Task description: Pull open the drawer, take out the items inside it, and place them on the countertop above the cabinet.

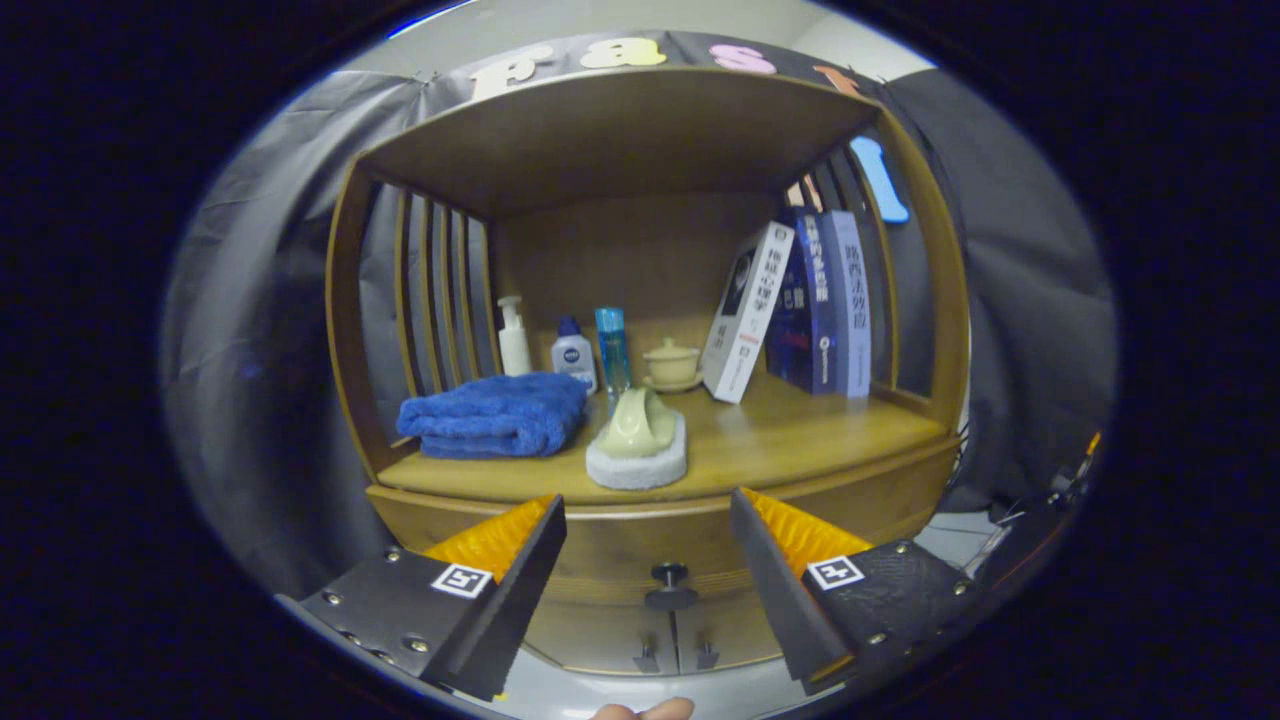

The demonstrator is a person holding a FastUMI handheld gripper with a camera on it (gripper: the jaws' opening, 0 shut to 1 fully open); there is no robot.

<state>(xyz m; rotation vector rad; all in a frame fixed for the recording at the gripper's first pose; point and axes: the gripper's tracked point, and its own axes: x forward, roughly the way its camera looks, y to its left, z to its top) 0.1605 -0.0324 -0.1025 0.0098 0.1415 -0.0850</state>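
Claw (648, 560) is held apart w/ nothing gripped, the closed drawer (660, 560) lying just below the tabletop (800, 440) w/ its small round knob (670, 575) between the fingers, judged rigid, smooth, maybe slippery, best pinched at the neck for a straight pull.

Glossy varnished wood forms the cabinet (800, 440); on its countertop lie a soft, plush cloth towel (495, 415) and a rough white sponge (640, 468).
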